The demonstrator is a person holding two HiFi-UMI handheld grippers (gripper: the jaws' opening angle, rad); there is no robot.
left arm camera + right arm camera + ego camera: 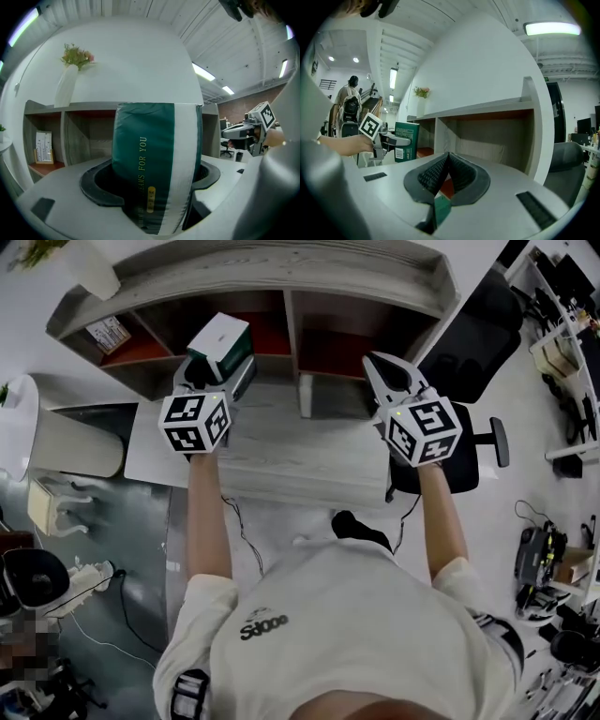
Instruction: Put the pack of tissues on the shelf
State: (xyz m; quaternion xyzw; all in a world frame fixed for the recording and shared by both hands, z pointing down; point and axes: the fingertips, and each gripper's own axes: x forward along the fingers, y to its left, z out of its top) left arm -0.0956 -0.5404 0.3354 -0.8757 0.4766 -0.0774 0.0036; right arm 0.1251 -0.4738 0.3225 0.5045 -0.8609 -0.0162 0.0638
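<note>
Before the shelf (pixel 281 273), the left gripper (pixel 214 379) grips the pack of tissues (pixel 218 343), which covers its jaw tips; both forearms reach forward, the right gripper (pixel 447 164) pinched closed, empty

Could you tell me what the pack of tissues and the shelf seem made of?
The pack of tissues looks wrapped in soft, glossy plastic film: it bulges and creases. The shelf looks like matte wood-grain board, pale grey with reddish floors; laminate or solid wood is unclear.
</note>
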